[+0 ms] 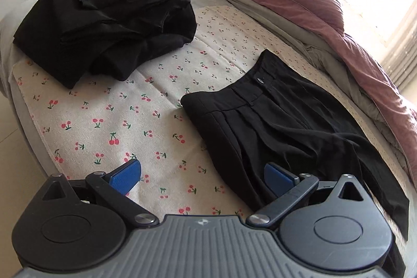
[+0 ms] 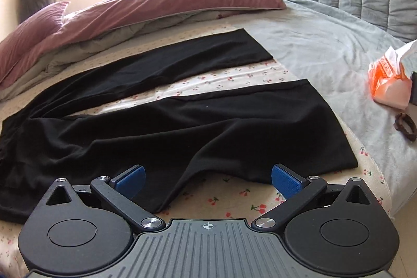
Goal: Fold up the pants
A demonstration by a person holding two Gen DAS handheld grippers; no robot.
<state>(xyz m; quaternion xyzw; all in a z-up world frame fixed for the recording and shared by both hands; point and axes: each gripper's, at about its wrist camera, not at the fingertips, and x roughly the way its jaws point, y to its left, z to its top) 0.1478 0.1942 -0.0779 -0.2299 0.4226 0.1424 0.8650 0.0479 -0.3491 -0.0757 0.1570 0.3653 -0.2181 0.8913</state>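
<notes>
Black pants [image 1: 273, 127] lie flat on a cherry-print cloth [image 1: 109, 121] on a bed. The left wrist view shows their waistband with a button [image 1: 259, 80]. The right wrist view shows the two legs [image 2: 182, 127] spread apart, the far leg [image 2: 187, 61] running to the right. My left gripper [image 1: 203, 175] is open and empty, above the cloth at the waist's left edge. My right gripper [image 2: 207, 179] is open and empty, just above the near leg's front edge.
A pile of black clothes [image 1: 109, 25] sits at the cloth's far left. A pink-and-grey duvet [image 1: 299, 4] is bunched along the far side, also in the right wrist view [image 2: 117, 14]. An orange-white bag [image 2: 391, 77] and a dark ring [image 2: 406, 130] lie at right.
</notes>
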